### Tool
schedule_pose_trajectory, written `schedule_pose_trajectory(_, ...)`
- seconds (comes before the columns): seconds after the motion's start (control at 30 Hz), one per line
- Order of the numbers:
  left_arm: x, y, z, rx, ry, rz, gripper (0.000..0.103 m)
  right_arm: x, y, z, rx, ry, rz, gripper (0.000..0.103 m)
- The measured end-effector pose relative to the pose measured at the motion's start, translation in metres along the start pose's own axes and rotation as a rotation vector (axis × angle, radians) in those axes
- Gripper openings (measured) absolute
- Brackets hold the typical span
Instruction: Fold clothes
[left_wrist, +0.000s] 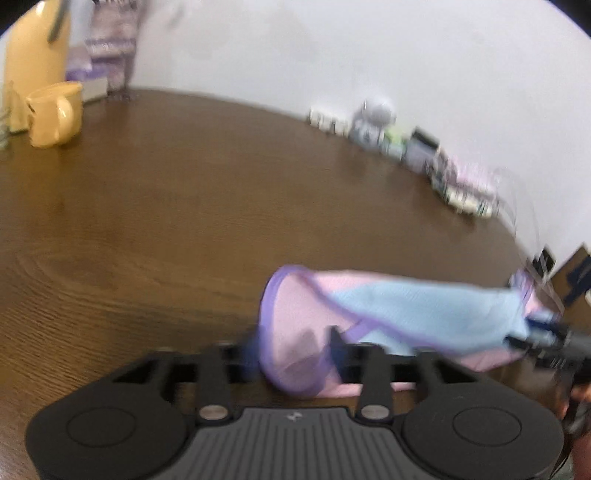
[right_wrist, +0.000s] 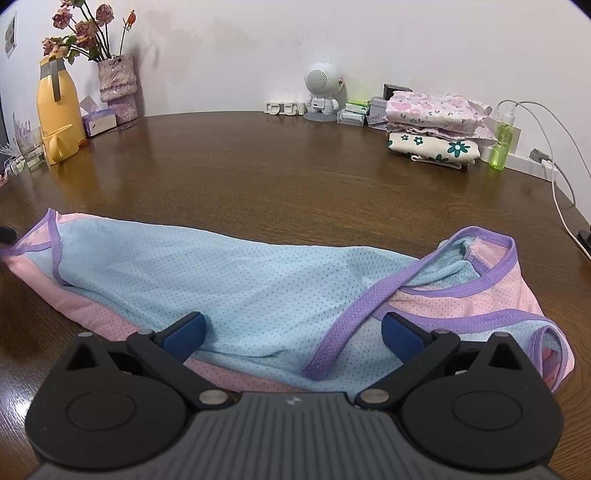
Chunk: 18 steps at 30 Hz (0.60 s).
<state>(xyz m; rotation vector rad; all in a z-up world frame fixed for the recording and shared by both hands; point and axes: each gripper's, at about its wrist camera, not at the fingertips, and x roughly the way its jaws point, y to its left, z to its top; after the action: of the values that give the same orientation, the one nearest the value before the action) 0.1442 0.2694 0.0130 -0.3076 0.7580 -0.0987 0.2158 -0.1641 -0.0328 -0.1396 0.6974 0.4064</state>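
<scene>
Left wrist view, blurred: at far left a yellow jug (left_wrist: 35, 48) stands behind a yellow mug (left_wrist: 55, 114); what either holds cannot be made out. The pink and blue garment (left_wrist: 388, 317) lies on the brown table (left_wrist: 184, 206), its long axis running left to right, one purple-edged end draped over the left gripper (left_wrist: 295, 350). The jaws stand apart with cloth between them; whether the pads press it cannot be told. At the far right edge the right gripper (left_wrist: 554, 339) shows dimly at the garment's other end.

Right wrist view: a knit-covered vase (right_wrist: 116, 79) at far left holds dried roses (right_wrist: 79, 26), a tissue box (right_wrist: 99, 122) shows a tissue, and a glass (right_wrist: 33, 153) beside the jug looks empty. Far right sits a stack of folded floral clothes (right_wrist: 432, 125) beside a green bottle (right_wrist: 500, 142). The garment stretches across the near table, purple-trimmed openings at its right end. The right gripper's jaws are spread wide over the cloth, pads clear of it.
</scene>
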Motion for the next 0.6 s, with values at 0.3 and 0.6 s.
schedule_pose_trajectory(0.3,-0.003,-0.078,-0.015,0.024,-0.097,-0.006,0.09,-0.046,-0.031,0.012,0.039,-0.097,0.001,0.102)
schedule_pose_trajectory(0.6,0.065,-0.227,-0.007,0.251,-0.006,-0.168,0.048,-0.044,-0.168,0.067,0.081,0.019,0.002,0.087)
